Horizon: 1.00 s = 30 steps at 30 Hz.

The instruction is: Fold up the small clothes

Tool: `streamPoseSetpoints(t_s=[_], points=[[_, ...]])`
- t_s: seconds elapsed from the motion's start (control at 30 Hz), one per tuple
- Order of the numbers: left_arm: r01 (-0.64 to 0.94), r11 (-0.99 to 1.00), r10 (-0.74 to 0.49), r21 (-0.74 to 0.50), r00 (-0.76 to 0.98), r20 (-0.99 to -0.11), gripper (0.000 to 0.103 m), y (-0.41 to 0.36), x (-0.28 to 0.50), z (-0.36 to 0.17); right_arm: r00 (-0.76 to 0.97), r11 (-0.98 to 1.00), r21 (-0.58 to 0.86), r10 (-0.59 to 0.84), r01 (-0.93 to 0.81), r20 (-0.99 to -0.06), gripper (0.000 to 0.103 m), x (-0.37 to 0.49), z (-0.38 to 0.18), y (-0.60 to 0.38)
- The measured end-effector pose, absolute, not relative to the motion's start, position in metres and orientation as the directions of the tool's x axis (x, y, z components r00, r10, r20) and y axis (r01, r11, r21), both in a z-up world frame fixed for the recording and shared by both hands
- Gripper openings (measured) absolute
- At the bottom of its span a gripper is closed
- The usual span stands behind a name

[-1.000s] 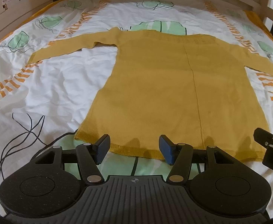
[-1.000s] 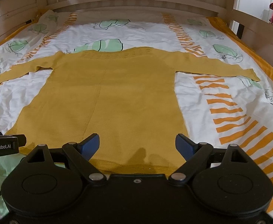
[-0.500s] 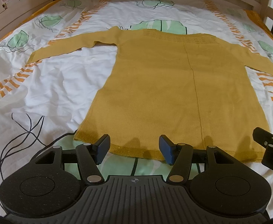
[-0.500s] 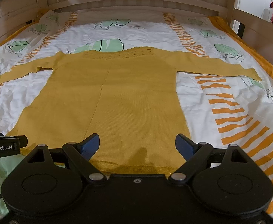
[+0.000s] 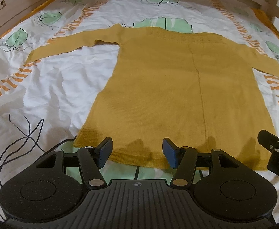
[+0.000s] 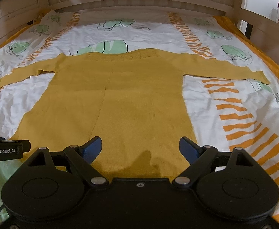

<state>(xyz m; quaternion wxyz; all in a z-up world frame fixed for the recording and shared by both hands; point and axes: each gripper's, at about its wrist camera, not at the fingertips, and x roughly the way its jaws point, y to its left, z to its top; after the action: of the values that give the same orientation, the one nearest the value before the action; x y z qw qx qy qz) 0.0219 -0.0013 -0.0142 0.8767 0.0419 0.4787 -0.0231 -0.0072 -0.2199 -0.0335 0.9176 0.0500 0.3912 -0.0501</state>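
A patterned bedsheet (image 6: 158,32), white with green leaves and orange stripes, fills both views inside a pale wooden bed frame (image 6: 139,2) running along the top. Spread flat across the middle of it lies the mustard-yellow knit sweater (image 6: 120,103), neckline toward the top of the frame, one sleeve reaching to the left edge and the other to the right, hem along the bottom. No fold shows in it, so the folding itself looks wholly undone: sleeves and body all remain to be brought in. At the lower centre of the left wrist view, the left gripper (image 5: 137,151) hovers at the hem with its jaws wide apart and empty. At the lower centre of the right wrist view, the right gripper (image 6: 140,148) sits over the hem, jaws spread wider still, holding nothing.
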Motion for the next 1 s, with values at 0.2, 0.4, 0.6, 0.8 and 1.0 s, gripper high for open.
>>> streamPoseSetpoints(t_s=[0.2, 0.4, 0.6, 0.8, 1.0], points=[[0.087, 0.996, -0.018, 0.033, 0.531, -0.847, 0.056, -0.005, 0.038, -0.009, 0.696, 0.992, 0.05, -0.047, 0.118, -0.716, 0.089, 0.006, -0.028, -0.223], [0.104, 0.994, -0.034, 0.026, 0.536, -0.844, 0.056, -0.012, 0.062, -0.004, 0.7, 0.995, 0.044, -0.034, 0.093, -0.713, 0.089, 0.025, -0.027, -0.228], [0.12, 0.992, -0.046, 0.024, 0.543, -0.839, 0.056, -0.018, 0.096, -0.001, 0.706, 0.998, 0.026, -0.027, 0.064, -0.708, 0.089, 0.045, -0.028, -0.236], [0.136, 0.99, -0.059, 0.021, 0.562, -0.825, 0.056, -0.022, 0.137, -0.001, 0.685, 0.989, 0.123, 0.03, 0.088, -0.727, 0.088, 0.075, -0.031, -0.265], [0.158, 0.987, -0.074, 0.021, 0.572, -0.817, 0.056, -0.03, 0.187, -0.01, 0.643, 0.977, 0.154, 0.022, 0.149, -0.765, 0.088, 0.113, -0.041, -0.304]])
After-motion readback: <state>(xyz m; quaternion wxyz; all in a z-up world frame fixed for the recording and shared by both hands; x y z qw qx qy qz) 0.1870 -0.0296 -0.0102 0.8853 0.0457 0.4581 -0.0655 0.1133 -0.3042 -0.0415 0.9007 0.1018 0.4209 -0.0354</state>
